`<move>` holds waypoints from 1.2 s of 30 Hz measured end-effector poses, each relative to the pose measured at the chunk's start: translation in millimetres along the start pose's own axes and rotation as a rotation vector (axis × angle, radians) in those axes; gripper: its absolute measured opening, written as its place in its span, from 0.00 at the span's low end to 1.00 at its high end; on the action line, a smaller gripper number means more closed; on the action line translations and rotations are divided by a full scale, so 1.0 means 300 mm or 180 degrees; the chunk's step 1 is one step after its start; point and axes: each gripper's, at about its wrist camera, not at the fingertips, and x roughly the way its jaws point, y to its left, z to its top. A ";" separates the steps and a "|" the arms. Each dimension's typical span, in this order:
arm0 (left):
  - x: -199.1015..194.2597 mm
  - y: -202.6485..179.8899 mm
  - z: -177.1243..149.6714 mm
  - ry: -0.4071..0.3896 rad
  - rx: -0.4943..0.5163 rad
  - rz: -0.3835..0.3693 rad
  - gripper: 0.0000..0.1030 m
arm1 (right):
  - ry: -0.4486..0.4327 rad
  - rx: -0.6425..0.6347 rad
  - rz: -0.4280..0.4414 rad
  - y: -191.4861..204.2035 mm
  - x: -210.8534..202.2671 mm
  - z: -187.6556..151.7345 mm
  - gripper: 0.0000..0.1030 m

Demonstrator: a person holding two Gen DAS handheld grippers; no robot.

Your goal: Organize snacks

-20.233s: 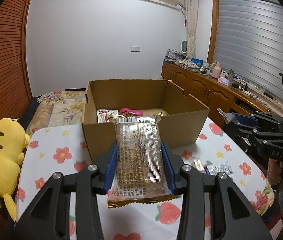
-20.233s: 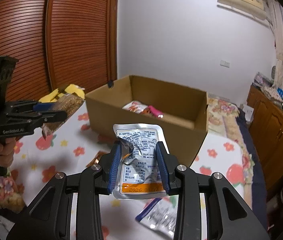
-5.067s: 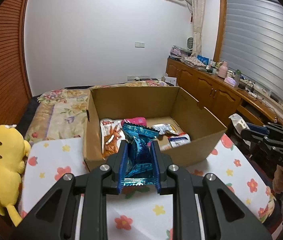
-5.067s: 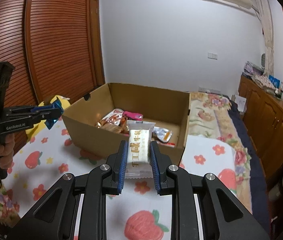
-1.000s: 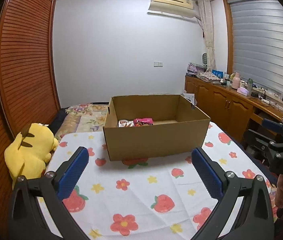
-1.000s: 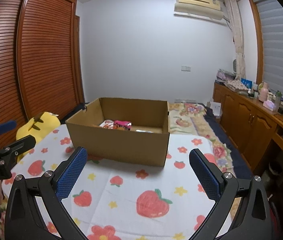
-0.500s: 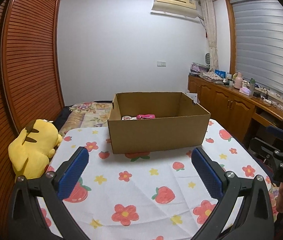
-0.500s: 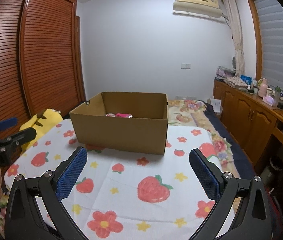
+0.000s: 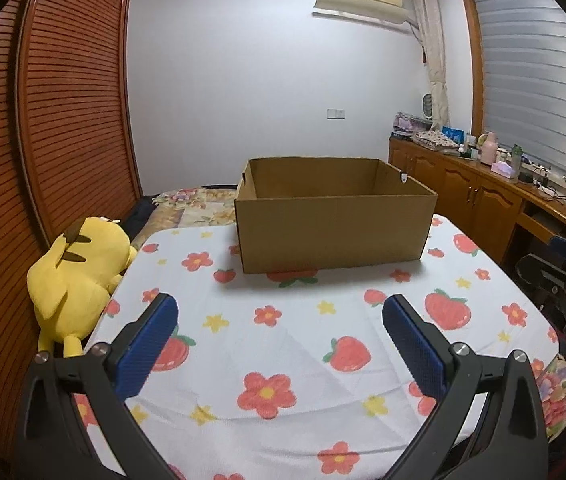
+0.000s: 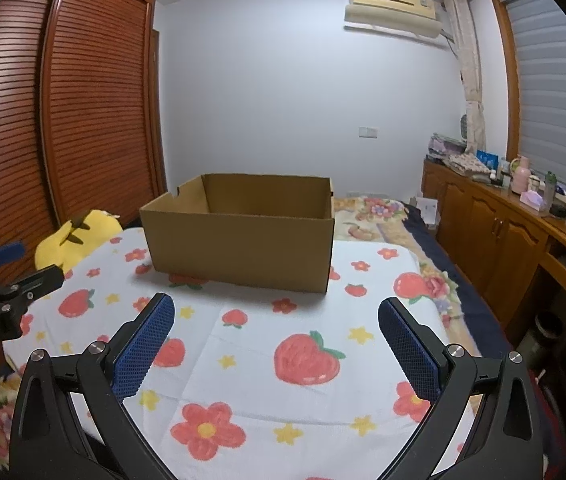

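Note:
A brown cardboard box (image 9: 333,232) (image 10: 239,240) stands open-topped at the far side of the table, on a white cloth printed with strawberries and flowers (image 9: 283,352) (image 10: 283,360). From this low angle its contents are hidden behind the near wall. No snack packet lies on the cloth in either view. My left gripper (image 9: 279,336) is open and empty, held back from the box over the near part of the cloth. My right gripper (image 10: 275,334) is likewise open and empty. Each gripper shows at the edge of the other's view, held by a hand.
A yellow plush toy (image 9: 79,268) (image 10: 75,240) lies off the table's left edge against the slatted wooden wardrobe (image 9: 63,140). A wooden sideboard (image 10: 503,232) with bottles and clutter runs along the right wall. A bed with a floral cover (image 10: 379,212) lies beyond the table.
Both grippers have drawn back and lower from the box, so the snacks inside have dropped out of sight behind its near wall. Both stay open and empty.

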 end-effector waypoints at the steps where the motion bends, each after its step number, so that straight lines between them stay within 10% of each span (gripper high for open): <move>1: 0.000 0.001 -0.004 0.0007 -0.0004 0.0005 1.00 | 0.0009 0.0006 -0.0001 -0.002 0.000 -0.004 1.00; 36: -0.016 0.011 0.002 -0.0035 -0.0022 0.0011 1.00 | 0.0013 0.0059 -0.0037 -0.021 -0.003 -0.011 1.00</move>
